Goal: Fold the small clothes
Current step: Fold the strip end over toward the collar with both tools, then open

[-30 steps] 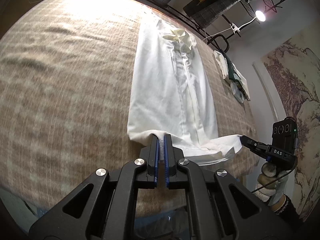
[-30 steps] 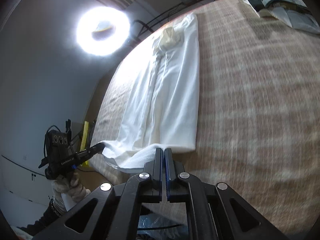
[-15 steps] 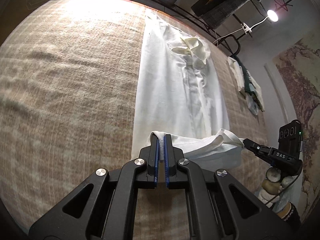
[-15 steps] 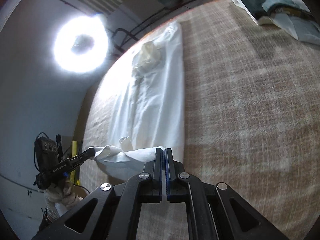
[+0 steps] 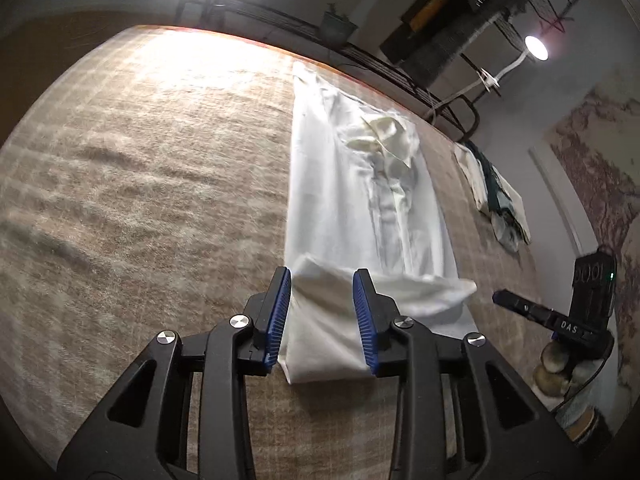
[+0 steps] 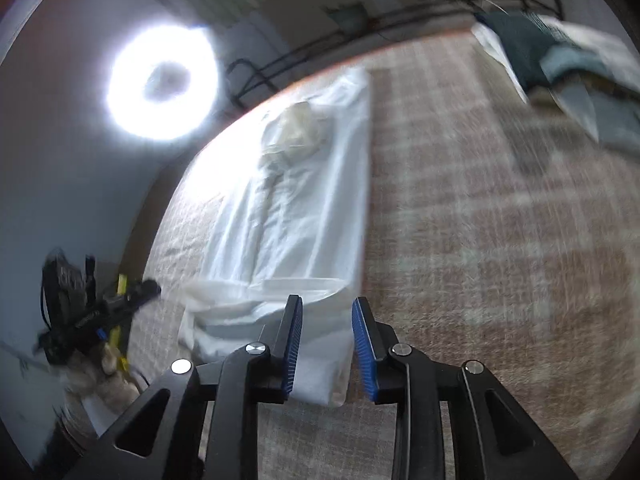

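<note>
Releasing the hem fold: we read this as the end of the first lengthwise fold on the white shirt (image 5: 360, 208), which lies as a long narrow strip up the middle of the left wrist view on the tan checked bedcover (image 5: 140, 200), collar toward the top of frame. The bottom hem has been turned up over the body and sits as a puffy roll low in the frame.

Left gripper (image 5: 322, 312): jaws opening, about a third apart, the folded cloth corner lies between them, but the blue pads (image 5: 280, 312) do not look pressed on it.

Right gripper (image 6: 326, 344): also opening, similar gap, the shirt's right-hand folded corner sits between and under the pads, loose as far as we can tell. This view is motion-blurred, so contact is hard to call.

Each gripper also shows at the other view's edge, clear of the cloth.

A pile of other clothes (image 5: 496, 200) lies at right in the left wrist view, well apart from the shirt.

Next move, in our judgement: back both grippers off clear of the cloth without dragging the roll open, then re-grip the new folded edge at both corners and carry it toward the collar. Risk: the puffy fold may spring back.
</note>
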